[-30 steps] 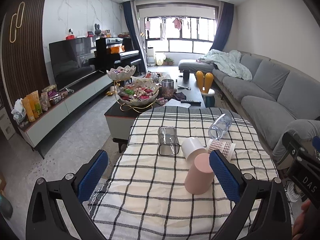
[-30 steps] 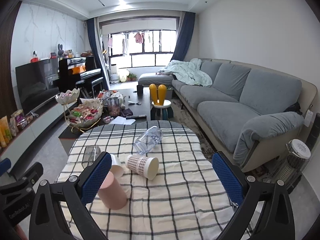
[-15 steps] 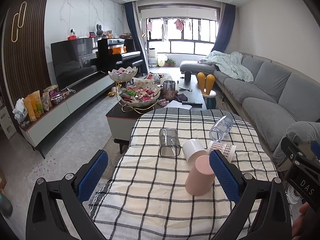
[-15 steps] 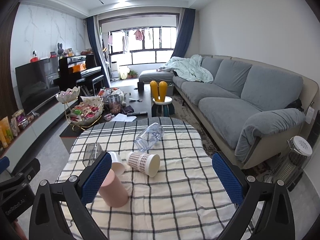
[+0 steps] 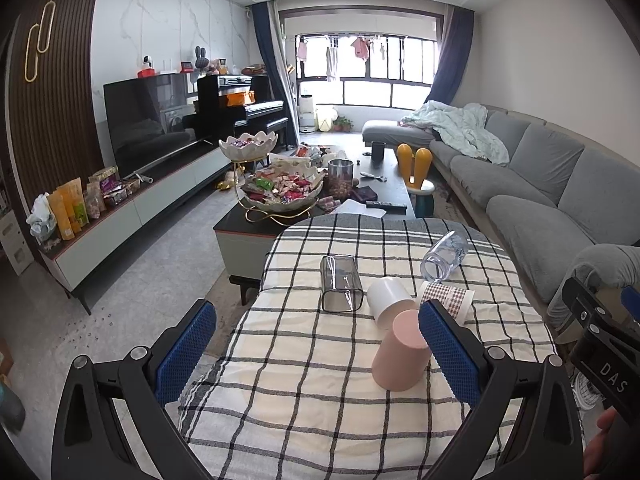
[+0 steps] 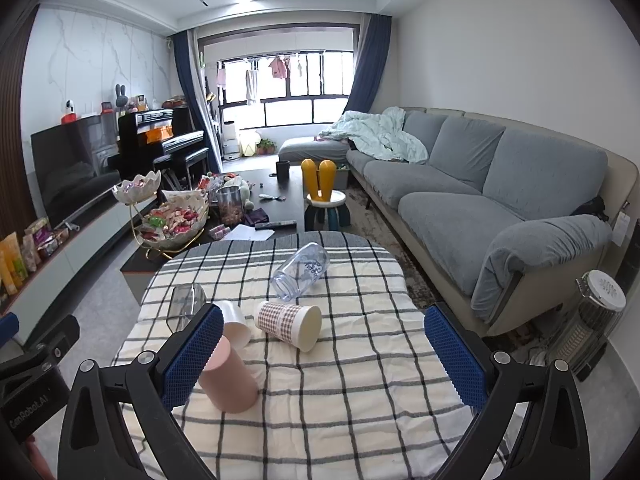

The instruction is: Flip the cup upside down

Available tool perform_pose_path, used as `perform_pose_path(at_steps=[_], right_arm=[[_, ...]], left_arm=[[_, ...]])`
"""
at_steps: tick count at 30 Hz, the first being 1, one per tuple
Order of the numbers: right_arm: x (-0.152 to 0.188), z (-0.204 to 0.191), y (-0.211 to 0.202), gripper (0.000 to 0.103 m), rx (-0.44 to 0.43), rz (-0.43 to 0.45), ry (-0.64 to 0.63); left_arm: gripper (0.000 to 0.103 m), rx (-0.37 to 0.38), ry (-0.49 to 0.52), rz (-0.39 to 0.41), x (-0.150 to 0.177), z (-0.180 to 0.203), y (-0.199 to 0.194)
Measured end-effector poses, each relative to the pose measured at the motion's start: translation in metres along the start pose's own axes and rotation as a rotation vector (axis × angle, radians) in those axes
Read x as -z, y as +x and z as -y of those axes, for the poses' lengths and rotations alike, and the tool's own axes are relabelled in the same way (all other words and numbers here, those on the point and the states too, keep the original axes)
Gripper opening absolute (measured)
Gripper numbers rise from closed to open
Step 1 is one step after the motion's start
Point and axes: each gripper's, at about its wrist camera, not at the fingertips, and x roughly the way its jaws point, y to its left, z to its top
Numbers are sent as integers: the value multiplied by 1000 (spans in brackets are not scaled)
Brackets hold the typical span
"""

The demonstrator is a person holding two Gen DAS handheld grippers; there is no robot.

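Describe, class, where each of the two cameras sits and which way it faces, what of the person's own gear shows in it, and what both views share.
Left wrist: on the left gripper, facing the checked table, window beyond; open blue pads frame the view, right gripper at the right edge.
Right wrist: on the right gripper, facing the table and sofa; open pads, left gripper at left.
Shared: upside-down pink cup, white cup, checked cup, clear bottle, clear glass.

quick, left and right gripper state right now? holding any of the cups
Left gripper: jaws open, holding nothing; the pink cup stands free on the table.
Right gripper: jaws open, holding nothing.
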Motion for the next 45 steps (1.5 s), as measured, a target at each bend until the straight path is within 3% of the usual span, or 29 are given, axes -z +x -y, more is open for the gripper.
perform_pose_path(at_steps=[45], right_arm=[[3, 1, 4, 101, 1, -11, 2]], left_arm=[[103, -43, -9, -35, 0, -4, 6]])
